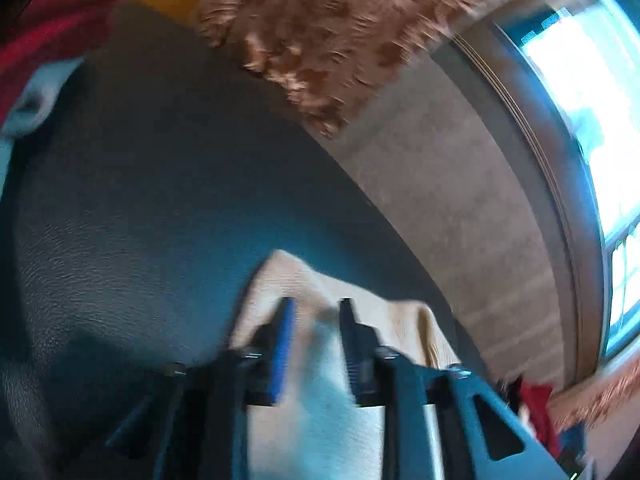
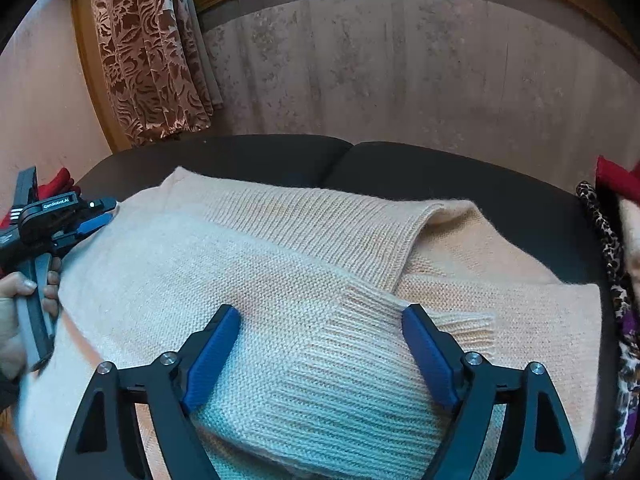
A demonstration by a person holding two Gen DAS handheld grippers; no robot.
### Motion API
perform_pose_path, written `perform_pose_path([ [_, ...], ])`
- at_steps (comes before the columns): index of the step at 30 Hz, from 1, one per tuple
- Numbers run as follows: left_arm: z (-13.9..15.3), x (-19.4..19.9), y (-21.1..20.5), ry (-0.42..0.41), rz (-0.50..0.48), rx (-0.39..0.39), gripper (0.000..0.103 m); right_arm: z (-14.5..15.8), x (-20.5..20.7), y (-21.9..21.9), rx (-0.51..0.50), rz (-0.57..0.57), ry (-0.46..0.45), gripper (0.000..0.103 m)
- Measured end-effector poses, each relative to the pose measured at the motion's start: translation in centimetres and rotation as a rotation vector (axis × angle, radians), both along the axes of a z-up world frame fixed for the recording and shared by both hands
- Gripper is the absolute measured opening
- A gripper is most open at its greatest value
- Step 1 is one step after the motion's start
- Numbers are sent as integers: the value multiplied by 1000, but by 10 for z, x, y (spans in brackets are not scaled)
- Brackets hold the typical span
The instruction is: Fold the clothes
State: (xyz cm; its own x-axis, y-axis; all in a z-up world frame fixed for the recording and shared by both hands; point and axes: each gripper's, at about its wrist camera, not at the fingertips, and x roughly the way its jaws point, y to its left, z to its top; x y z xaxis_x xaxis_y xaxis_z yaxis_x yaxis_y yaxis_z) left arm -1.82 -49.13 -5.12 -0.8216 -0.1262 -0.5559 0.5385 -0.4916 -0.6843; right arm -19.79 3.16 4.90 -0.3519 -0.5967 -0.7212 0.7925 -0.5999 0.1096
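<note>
Right gripper (image 2: 320, 336) jaws spread wide over the cream sweater (image 2: 304, 264) — left gripper (image 1: 316, 320) jaws pinch its edge.

One readable text only: "GenRobot.AI", small white letters on a dark label on top of the left gripper (image 2: 94, 222), seen at the left edge of the right wrist view. Beside it on the same housing sits a small lit dot, no characters. The left wrist view is motion-blurred; nothing legible there.
</note>
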Motion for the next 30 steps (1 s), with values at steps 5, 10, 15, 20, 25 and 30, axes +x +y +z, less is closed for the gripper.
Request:
perform_pose_path([
  [5,15,-15,-1,-103,-34,-47,9,-1,-3,-6,4,12,-2,90],
  [10,45,-1,31,-158,-59,-108,29,-1,-4,-13,19,29,-3,95],
  [15,39,33,95,-224,-150,-151,31,2,-5,-14,29,36,-19,100],
  [20,34,64,137,-294,-142,-224,31,8,-3,-11,33,42,-39,100],
  [25,30,71,160,-349,-166,-374,32,29,41,67,-81,51,-97,102],
  [30,29,49,172,-419,-175,-475,44,1,60,123,-92,-20,-169,103],
])
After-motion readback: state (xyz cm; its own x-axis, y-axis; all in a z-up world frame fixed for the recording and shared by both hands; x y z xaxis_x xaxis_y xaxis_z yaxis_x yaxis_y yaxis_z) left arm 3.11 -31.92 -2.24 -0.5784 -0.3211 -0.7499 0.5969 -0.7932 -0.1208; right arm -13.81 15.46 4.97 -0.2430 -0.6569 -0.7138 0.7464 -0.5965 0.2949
